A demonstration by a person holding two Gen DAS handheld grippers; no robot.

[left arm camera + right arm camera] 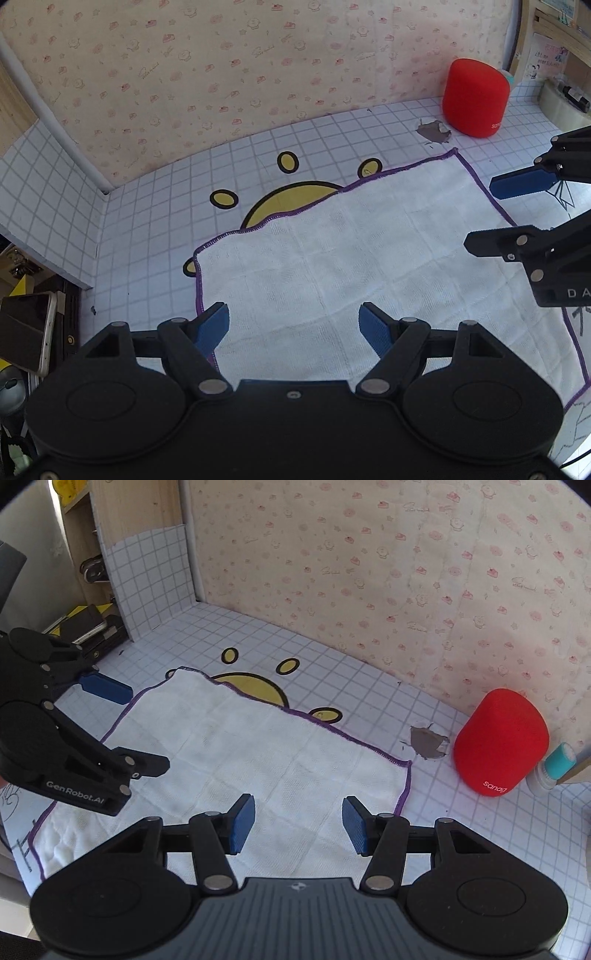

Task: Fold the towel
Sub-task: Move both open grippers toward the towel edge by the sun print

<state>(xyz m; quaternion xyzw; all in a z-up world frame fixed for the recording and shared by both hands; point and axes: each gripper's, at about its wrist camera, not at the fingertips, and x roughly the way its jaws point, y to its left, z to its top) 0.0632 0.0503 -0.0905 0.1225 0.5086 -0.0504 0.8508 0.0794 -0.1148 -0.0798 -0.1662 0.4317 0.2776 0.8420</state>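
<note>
A white towel point(351, 258) with a purple stitched hem lies spread flat on the grid-patterned table; the right wrist view shows the same towel point(240, 749). My left gripper point(293, 328) hovers open above the towel's near left part, nothing between its blue pads. My right gripper point(298, 821) hovers open over the towel's near right part, close to its right hem. Each gripper also shows in the other's view: the right gripper point(495, 216) at the right edge, the left gripper point(147, 731) at the left, both open above the cloth.
A red cylindrical speaker point(475, 98) stands at the back right by the patterned wall; a torn patch point(434, 133) in the table cover lies beside it. A small bottle with a teal cap point(554, 766) stands right of the speaker. A phone point(26, 328) lies off the table's left edge.
</note>
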